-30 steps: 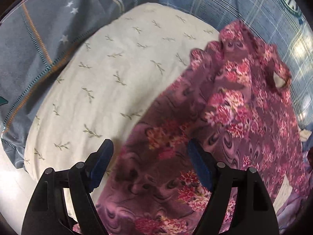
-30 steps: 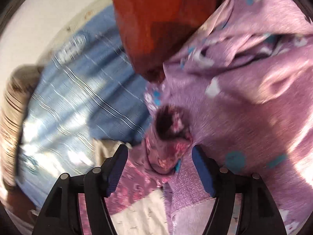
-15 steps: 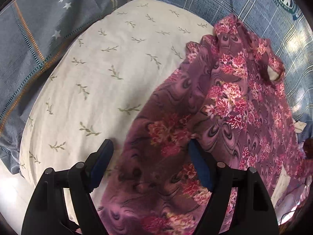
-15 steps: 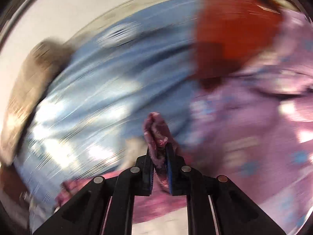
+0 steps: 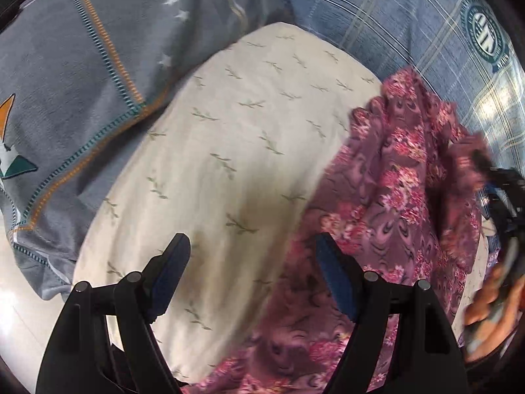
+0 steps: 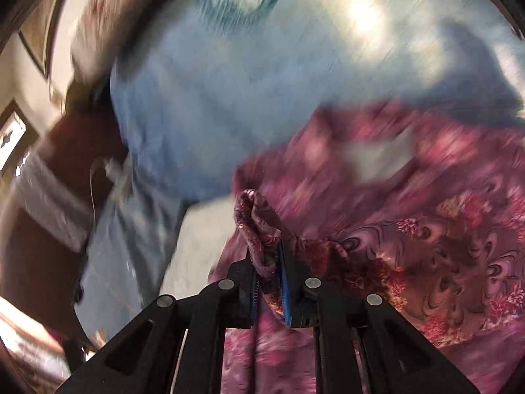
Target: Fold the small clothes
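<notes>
A purple garment with pink flowers (image 5: pixel 403 180) lies partly over a cream pillow (image 5: pixel 246 147). My left gripper (image 5: pixel 251 241) hovers open above the pillow, and the garment's left edge reaches under its right finger. Nothing is between its pads. In the right wrist view my right gripper (image 6: pixel 267 262) pinches a bunched fold of the same garment (image 6: pixel 426 246). Its jaws are opening slightly, with the cloth still pressed between the pads. That gripper (image 5: pixel 492 172) also shows blurred at the left view's right edge, lifting a corner, with a person's hand (image 5: pixel 492 312) behind it.
A grey-blue cloth with stars and an orange stripe (image 5: pixel 82 82) lies left of the pillow. A blue plaid sheet with a round emblem (image 5: pixel 410 16) covers the bed behind. In the blurred right wrist view, brown furniture (image 6: pixel 39 229) stands at the left.
My right gripper shut on a fold of the floral garment and swept quickly across the bed with it. My left gripper drifted left over the pillow, still open.
</notes>
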`<state>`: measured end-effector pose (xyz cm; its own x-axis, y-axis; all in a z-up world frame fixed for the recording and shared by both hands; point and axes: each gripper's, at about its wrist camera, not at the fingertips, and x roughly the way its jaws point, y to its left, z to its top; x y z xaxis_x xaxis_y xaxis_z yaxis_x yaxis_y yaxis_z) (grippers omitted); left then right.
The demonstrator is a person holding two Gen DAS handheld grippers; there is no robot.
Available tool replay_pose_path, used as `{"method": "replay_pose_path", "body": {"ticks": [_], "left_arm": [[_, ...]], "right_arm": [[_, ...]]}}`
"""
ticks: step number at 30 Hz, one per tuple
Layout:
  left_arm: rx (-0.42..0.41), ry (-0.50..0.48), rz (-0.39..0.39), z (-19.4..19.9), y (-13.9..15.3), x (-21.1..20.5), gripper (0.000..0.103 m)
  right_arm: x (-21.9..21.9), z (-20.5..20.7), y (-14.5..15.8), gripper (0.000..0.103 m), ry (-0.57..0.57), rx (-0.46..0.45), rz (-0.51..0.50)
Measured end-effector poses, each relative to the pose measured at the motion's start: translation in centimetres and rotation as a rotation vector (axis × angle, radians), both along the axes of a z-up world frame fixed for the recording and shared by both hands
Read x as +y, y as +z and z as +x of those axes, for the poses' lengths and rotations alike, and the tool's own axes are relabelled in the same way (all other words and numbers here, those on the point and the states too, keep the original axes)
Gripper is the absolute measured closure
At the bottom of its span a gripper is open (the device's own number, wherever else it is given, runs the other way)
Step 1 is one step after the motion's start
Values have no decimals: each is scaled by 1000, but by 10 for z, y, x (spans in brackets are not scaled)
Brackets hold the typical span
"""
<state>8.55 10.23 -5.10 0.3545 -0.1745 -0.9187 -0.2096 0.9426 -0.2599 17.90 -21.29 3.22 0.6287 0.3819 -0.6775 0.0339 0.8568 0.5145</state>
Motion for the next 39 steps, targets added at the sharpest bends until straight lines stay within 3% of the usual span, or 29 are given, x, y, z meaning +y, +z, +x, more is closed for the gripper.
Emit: {"method": "replay_pose_path", "body": {"ticks": [5, 8, 10, 11, 13, 16, 22, 24, 26, 30, 33, 37, 39], "left_arm": [[8, 18, -12, 1, -4, 7, 24], [3, 12, -9, -1, -2, 5, 24], [-2, 14, -15, -4, 2, 6, 24], [-12, 18, -27, -6, 5, 8, 24], [-26, 25, -37, -10, 9, 9, 24], [-33, 27, -52, -15, 13, 13, 24], [-5, 36, -58, -25, 13, 30, 24], [5, 16, -62, -29, 13, 32, 24], [0, -38, -100, -35, 18, 25, 24], [-68, -154, -5, -41, 42, -3, 24], [-99, -177, -24, -43, 49, -6, 24], [-49, -232, -58, -42, 39, -24, 24], [-38, -297, -39, -48, 35, -49, 24]], "right_arm": [[38, 7, -27, 68, 106, 100, -59], [22, -12, -13, 62, 86, 57, -82], [-3, -32, -2, 37, 42, 27, -65], [-15, -42, 3, 36, 21, 14, -52], [-35, -56, 12, 36, 25, 14, -20], [-35, -78, 7, 36, 123, 57, 31], [42, -119, -48, 36, 323, 213, 53], [65, -123, -61, 41, 360, 249, 15], [70, -123, -57, 42, 345, 233, -15], [65, -118, -50, 40, 336, 248, -6], [68, -128, -54, 40, 343, 278, -19], [40, -149, -51, 40, 245, 243, -83], [17, -156, -52, 40, 205, 246, -59]]}}
